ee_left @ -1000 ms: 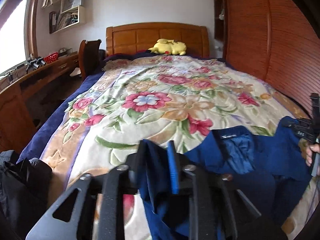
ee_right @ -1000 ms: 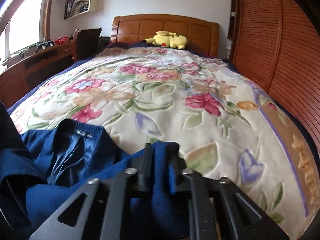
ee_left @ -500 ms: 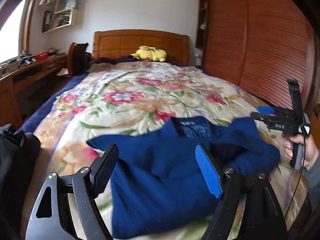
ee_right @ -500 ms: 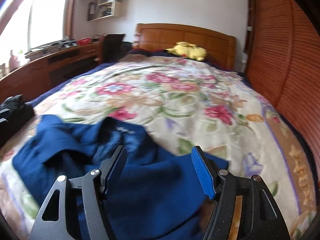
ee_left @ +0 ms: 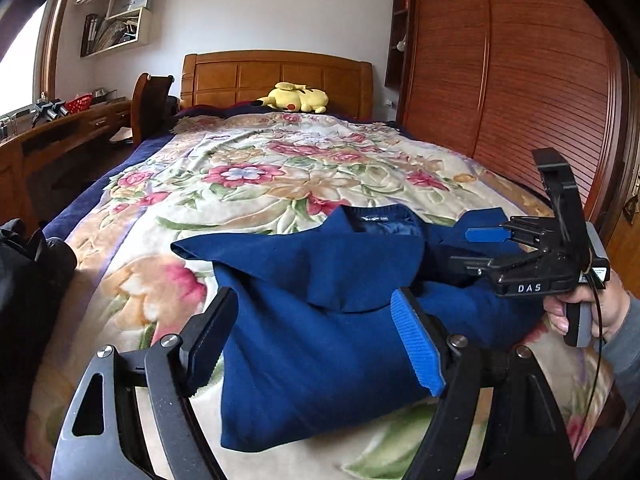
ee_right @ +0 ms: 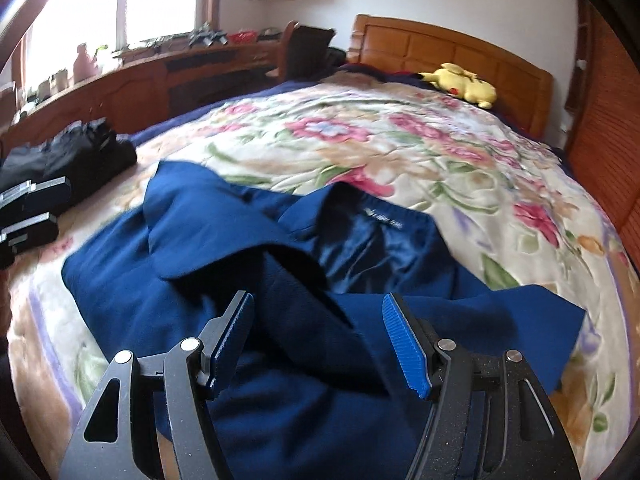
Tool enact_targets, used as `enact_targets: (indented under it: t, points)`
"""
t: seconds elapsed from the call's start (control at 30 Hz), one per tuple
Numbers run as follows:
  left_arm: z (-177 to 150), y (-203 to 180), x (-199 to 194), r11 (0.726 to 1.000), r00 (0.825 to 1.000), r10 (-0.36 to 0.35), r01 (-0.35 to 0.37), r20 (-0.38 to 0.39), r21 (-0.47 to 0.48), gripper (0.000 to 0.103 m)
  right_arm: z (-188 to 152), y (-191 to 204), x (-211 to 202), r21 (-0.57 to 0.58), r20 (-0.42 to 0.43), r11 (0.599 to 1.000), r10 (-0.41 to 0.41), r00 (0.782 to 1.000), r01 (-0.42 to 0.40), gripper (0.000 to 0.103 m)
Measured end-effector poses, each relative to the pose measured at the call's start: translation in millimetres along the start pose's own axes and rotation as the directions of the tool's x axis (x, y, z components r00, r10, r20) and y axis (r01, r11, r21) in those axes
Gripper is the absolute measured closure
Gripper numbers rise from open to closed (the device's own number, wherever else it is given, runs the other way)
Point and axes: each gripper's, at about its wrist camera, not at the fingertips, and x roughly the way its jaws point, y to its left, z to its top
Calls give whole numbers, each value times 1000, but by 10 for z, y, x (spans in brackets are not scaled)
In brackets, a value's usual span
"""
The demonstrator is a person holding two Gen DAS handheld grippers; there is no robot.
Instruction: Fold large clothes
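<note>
A dark blue jacket (ee_left: 320, 320) with a shiny lining and a collar label lies loosely bunched on the near end of the floral bedspread (ee_left: 248, 168). My left gripper (ee_left: 316, 340) hovers open over its near part, with nothing between the pads. My right gripper (ee_left: 472, 248), held by a hand (ee_left: 600, 312), is at the jacket's right side. In the right wrist view the right gripper (ee_right: 320, 336) stands open above the jacket (ee_right: 200, 240), apart from the cloth. The left gripper (ee_right: 30, 212) shows at the left edge.
A pile of black clothing (ee_right: 80, 152) lies at the bed's near left corner (ee_left: 24, 280). A yellow plush toy (ee_left: 296, 98) rests by the wooden headboard (ee_left: 276, 76). A wooden desk (ee_left: 60, 132) and chair (ee_left: 150, 104) flank the left side, slatted wardrobe doors (ee_left: 520, 100) the right.
Both grippers were shut on blue cloth a second ago. They have let go, opened wide and drawn back. The jacket now lies on the bed, and the right view has swung left.
</note>
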Motion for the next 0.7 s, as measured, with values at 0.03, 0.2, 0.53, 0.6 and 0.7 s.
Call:
enact_targets:
  t: [0.03,0.2,0.53,0.6,0.7]
  points:
    - [-13,17,22,1000,1000,-2,2,-5,1,23,12,-9,39,-15,-10,1000,-8,1000,8,35]
    - [-80,56,66,1000,1000,-16,16,-18,6,23,76,8,164,-79,-40,995,-59,997,55,68]
    - [-124,26,159,1000,999,11,-10,-36,28,23,504,-14,427,-185,28,971,-151,988,153,102]
    - [-127,34,195,1000,999,14,-13,-45,26,23,651,-67,504,-174,34,970,-165,986,169,102]
    - [-135,59,226,1000,998,16,-15,-53,17,23,767,-144,541,-103,33,990,-95,995,98,102]
